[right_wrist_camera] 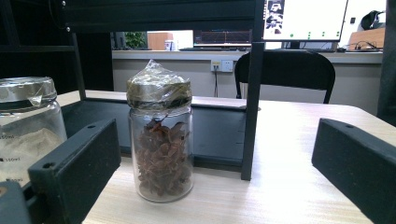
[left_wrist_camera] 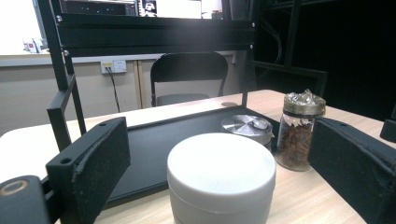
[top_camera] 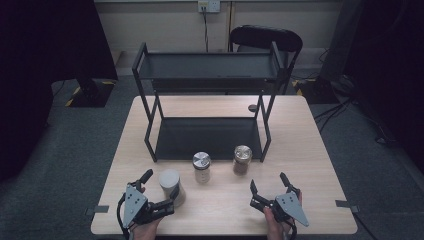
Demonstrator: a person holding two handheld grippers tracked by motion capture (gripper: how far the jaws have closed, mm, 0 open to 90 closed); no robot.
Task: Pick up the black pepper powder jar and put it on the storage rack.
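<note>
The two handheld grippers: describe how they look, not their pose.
Both the left gripper and the right gripper are black, each with two flat, blocky black jaws and a grey three-cornered plate on top. A black cable trails from each body. Bare hands hold them; no sleeves are visible.

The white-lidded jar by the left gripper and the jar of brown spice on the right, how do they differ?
The white-lidded jar has a smooth white cap; the brown spice jar has a crinkled film-wrapped top. The white-lidded jar looks wider and stands between the left gripper's open jaws; the brown spice jar stands free near the rack. Both stand upright on the table.
</note>
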